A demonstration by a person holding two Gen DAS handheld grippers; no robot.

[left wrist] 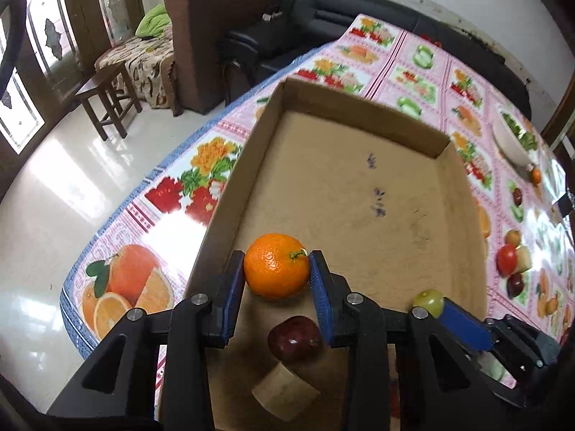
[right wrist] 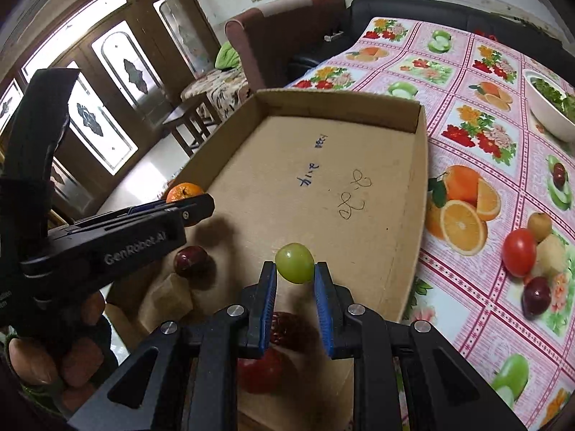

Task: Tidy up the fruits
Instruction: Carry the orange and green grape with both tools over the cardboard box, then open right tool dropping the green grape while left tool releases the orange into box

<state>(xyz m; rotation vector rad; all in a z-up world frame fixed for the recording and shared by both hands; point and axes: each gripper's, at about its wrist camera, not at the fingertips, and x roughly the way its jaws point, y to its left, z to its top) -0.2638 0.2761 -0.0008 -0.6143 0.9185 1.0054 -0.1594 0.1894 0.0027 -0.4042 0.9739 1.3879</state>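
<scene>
My left gripper [left wrist: 276, 269] is shut on an orange mandarin [left wrist: 276, 271] and holds it above the near left part of a shallow cardboard box [left wrist: 359, 194]. The right gripper [right wrist: 295, 274] is shut on a green grape [right wrist: 294, 263], also over the box [right wrist: 323, 186]. On the box floor below lie a dark red plum [left wrist: 295, 337] and a tan block [left wrist: 285, 391]. In the right wrist view the plum [right wrist: 192, 260] sits by the block [right wrist: 167, 300], with a red tomato [right wrist: 259, 371] and a dark red fruit [right wrist: 282, 325] under my fingers. The grape [left wrist: 428, 301] also shows in the left wrist view.
The box stands on a table with a pink fruit-print cloth [right wrist: 485, 136]. A white bowl of greens [right wrist: 550, 107] sits at the far right. Loose fruit lies right of the box: a red tomato [right wrist: 519, 251], a plum [right wrist: 536, 296], pale fruits [right wrist: 539, 226]. Sofas [left wrist: 230, 36] and a stool [left wrist: 104, 104] stand beyond the table edge.
</scene>
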